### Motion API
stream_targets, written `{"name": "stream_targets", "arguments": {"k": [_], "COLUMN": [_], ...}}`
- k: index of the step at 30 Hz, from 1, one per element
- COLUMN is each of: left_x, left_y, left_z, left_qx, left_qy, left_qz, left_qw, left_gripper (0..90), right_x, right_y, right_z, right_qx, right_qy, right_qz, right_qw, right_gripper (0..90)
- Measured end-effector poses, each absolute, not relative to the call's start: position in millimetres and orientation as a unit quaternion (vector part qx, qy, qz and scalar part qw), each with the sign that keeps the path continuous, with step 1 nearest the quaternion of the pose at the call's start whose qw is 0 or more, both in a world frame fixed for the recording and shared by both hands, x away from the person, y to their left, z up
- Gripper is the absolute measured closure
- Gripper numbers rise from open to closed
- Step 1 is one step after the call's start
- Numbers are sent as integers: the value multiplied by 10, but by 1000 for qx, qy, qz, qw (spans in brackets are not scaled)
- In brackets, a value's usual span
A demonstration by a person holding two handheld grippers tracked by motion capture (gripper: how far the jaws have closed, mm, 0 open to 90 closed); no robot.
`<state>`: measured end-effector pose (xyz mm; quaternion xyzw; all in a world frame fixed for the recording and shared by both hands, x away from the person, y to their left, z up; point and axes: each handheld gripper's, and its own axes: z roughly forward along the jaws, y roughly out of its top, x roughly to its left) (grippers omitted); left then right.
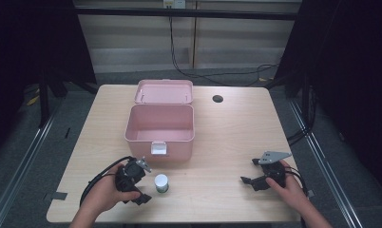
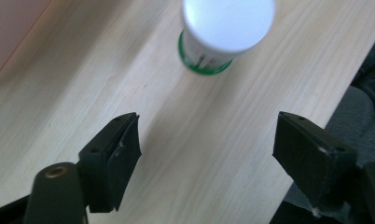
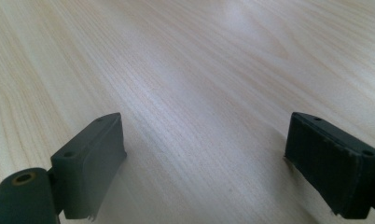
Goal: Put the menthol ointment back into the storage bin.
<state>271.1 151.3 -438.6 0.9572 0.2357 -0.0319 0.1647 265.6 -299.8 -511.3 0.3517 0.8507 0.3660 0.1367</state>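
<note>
A small jar (image 1: 161, 183) with a white cap and a green base stands upright on the wooden table (image 1: 227, 137) near the front edge. My left gripper (image 1: 144, 182) sits just left of it, open, pointing at the jar. In the left gripper view the jar (image 2: 227, 32) stands beyond the spread jaws of the left gripper (image 2: 206, 149), apart from them. An open pink box (image 1: 160, 124) stands behind the jar, its lid (image 1: 164, 91) folded back. My right gripper (image 1: 249, 171) rests open at the front right, over bare wood in the right gripper view (image 3: 204, 158).
A round dark hole (image 1: 217, 99) sits in the tabletop at the back right of the box. The box has a white latch (image 1: 159, 148) on its front wall. Black cables (image 1: 99, 178) trail from the left gripper toward the front edge.
</note>
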Motion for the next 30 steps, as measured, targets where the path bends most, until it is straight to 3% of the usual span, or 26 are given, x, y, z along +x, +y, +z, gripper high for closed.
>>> {"name": "stream_targets", "arguments": {"k": [15,30], "left_x": [2860,2999], "left_y": [1079,869], "left_z": [-4335,-4331], "left_qx": [970,968], "left_qy": [207,225], "left_qz": [-36,-46], "left_qw": [121,98], "left_gripper": [344,502], "right_x": [2656,2657], "right_y": [-2998,-2999], "right_z": [-5113,-5113], "right_qx": [352,351], "right_qy": [851,851], "right_qz": [366,366], "right_qw": [137,137], "right_gripper": [111,111]}}
